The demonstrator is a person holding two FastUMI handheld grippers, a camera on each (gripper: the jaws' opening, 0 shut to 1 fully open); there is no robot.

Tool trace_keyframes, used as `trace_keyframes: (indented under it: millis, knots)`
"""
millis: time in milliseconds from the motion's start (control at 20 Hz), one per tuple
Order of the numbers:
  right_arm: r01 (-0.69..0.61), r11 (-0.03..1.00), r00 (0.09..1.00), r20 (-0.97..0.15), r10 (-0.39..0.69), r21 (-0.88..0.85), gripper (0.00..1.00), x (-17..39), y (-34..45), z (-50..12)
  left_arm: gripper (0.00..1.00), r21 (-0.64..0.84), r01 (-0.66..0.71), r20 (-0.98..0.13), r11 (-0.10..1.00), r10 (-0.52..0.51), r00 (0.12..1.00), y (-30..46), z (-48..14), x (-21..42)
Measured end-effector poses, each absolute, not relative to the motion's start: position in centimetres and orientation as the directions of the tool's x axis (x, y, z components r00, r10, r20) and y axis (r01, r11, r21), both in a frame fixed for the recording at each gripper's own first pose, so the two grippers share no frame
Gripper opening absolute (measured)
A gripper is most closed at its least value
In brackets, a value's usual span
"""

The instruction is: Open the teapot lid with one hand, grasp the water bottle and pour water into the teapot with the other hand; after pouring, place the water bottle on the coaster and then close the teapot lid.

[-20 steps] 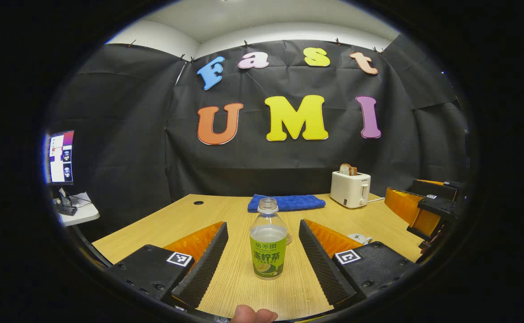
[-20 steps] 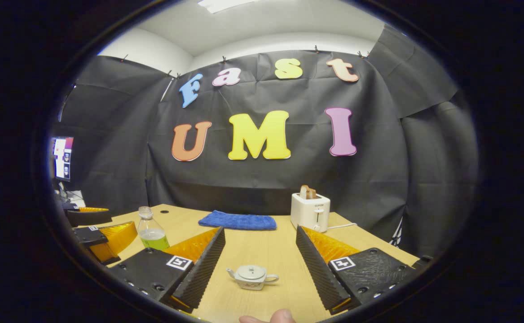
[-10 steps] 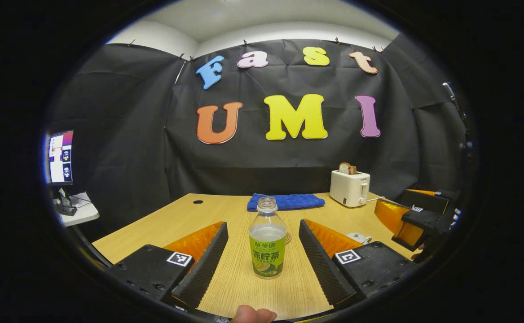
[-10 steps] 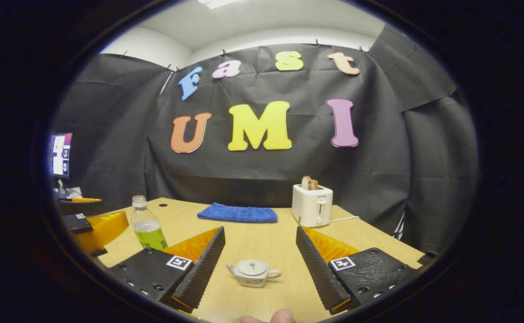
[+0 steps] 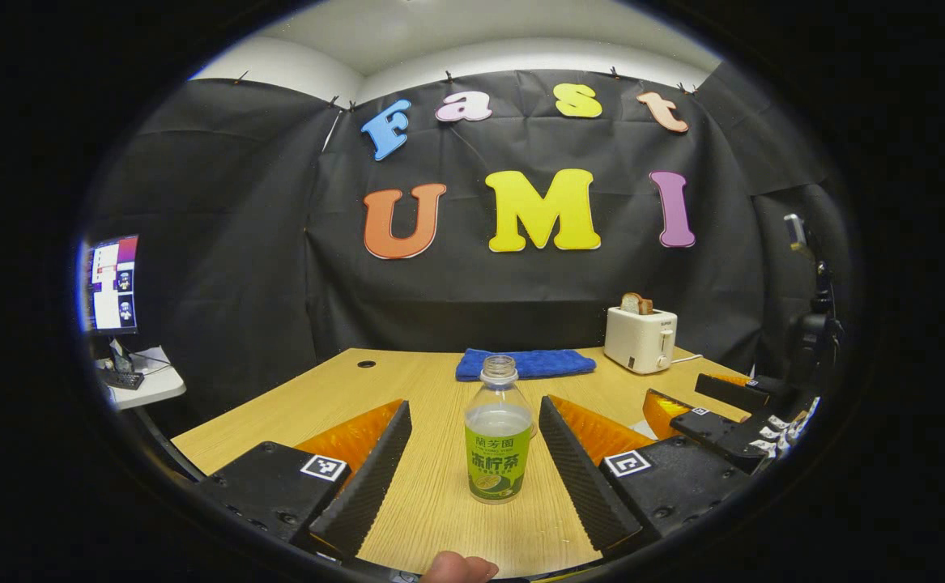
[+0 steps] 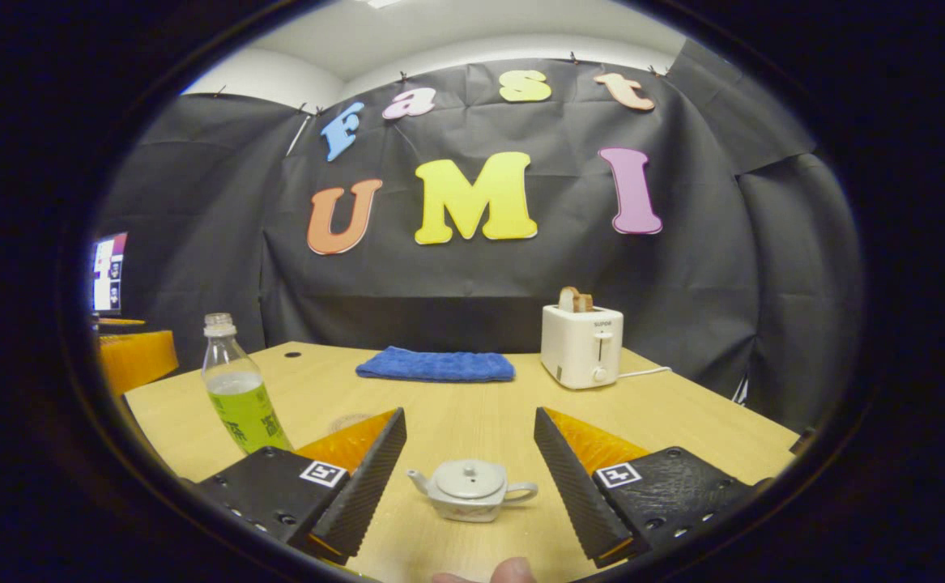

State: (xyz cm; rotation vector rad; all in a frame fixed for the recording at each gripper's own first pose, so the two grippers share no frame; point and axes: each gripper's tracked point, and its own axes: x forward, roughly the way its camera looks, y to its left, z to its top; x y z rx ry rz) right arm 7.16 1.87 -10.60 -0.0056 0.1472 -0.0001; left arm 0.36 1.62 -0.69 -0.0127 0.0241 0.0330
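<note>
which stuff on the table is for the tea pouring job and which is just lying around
For the job:
- water bottle, uncapped
- teapot, lid on
- coaster, behind the bottle
- left gripper and right gripper, both open

Just lying about:
- blue towel
- toaster with bread
- monitor

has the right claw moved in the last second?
Yes. In the left gripper view the right claw has dropped, from level with the white toaster to below it, near the wooden table.
</note>
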Motion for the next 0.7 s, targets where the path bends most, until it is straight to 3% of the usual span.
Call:
trace_keyframes:
  millis: [300, 350, 600, 700]
  knots:
    - [0.002, 1.0, 0.977, -0.214, -0.007, -0.021, 0.94, 10.0, 2.2, -14.1, 0.99, -0.012, -0.044, -0.022, 0.999, 0.044, 0.999, 2.2, -0.6, 0.5]
    - [-0.003, 1.0, 0.973, -0.229, 0.0, -0.013, 0.84, 10.4, 2.3, -14.5, 0.99, -0.013, -0.045, -0.024, 0.999, 0.045, 0.999, 2.4, -0.8, 0.5]
    - [0.004, 1.0, 0.962, -0.272, -0.004, -0.001, 0.53, 11.1, 2.5, -15.9, 0.99, -0.021, -0.053, -0.032, 0.998, 0.052, 0.998, 2.8, -1.0, 0.7]
    - [0.013, 1.0, 0.963, -0.269, -0.012, 0.005, 0.32, 11.0, 2.3, -16.0, 0.99, -0.025, -0.053, -0.036, 0.998, 0.052, 0.998, 2.9, -1.1, 0.8]
